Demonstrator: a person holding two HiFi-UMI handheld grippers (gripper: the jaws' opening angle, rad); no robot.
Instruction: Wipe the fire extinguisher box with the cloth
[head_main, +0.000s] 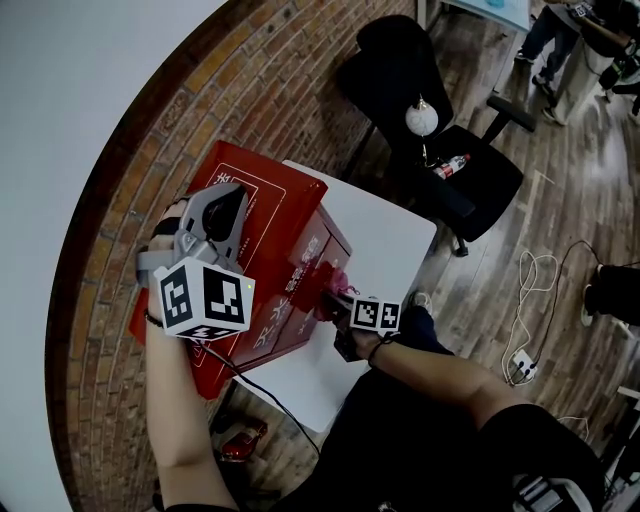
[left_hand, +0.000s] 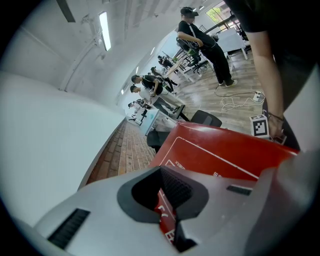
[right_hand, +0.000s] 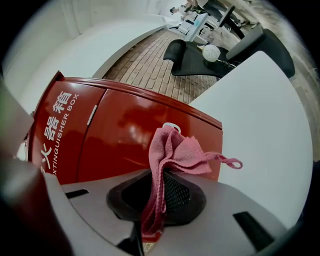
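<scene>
The right gripper (right_hand: 155, 200) has its jaws closed on a pink cloth (right_hand: 172, 150). The cloth's folds stand up out of the jaws and a thin loop trails off toward 3 o'clock. It is held up to the lettered side of the red fire extinguisher box (head_main: 290, 250), though actual contact cannot be made out.

The left gripper (left_hand: 169, 212) lies low over the box's top panel. Its jaws are only a narrow slit apart, with nothing clamped, and the red top with its white print shows through the gap.

In the head view the box's long axis runs from about 7 o'clock to 1 o'clock. The lettered side faces 4 o'clock, toward the right gripper, and the white lettering runs along the length. The box sits at the 9 o'clock side of a white table (head_main: 400, 250), next to a brick surface (head_main: 150, 150).

Beyond the table, at 1 o'clock, a black chair (head_main: 420, 100) holds a white ball-like object (head_main: 421, 118) and a small bottle (head_main: 452, 165)
</scene>
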